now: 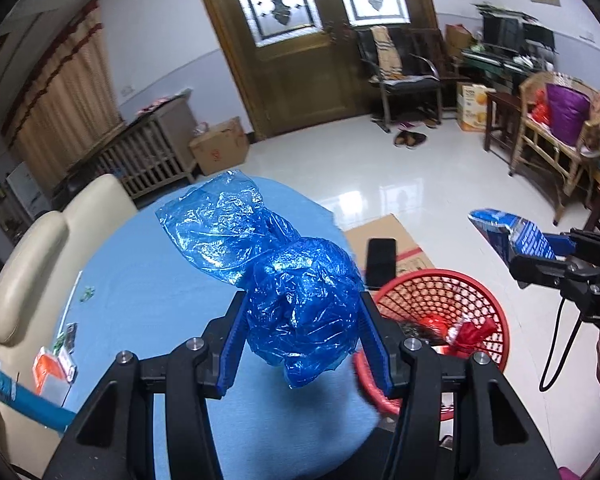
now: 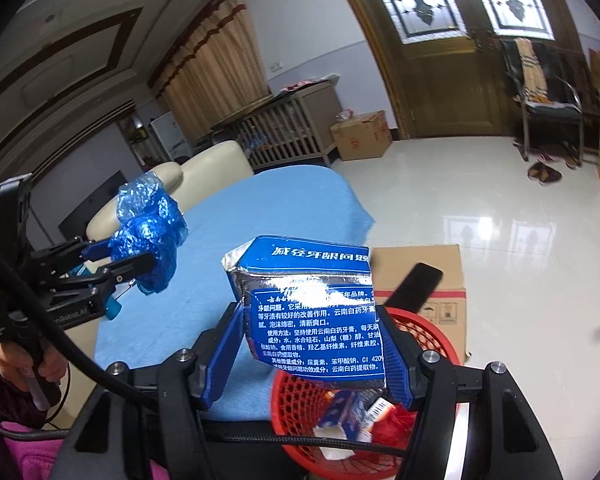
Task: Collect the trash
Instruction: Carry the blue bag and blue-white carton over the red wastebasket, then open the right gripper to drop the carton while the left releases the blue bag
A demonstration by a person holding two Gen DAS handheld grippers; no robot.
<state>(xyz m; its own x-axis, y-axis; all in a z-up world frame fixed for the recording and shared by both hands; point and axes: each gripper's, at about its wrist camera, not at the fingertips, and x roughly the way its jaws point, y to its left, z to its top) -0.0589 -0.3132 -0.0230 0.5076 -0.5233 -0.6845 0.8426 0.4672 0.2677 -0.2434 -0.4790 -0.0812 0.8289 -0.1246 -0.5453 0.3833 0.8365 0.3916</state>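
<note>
Left wrist view: left tongs clamped on crumpled blue plastic bag, frame centre, above blue worktop. Right tongs clamped on toothpaste box, over red basket, lower right.

Open red basket mouth below; table edge, phone alongside.

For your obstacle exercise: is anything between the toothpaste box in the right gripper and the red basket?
Nothing visible: the toothpaste box, clamped in the right gripper, hangs directly above the red basket, whose mouth is open.
</note>
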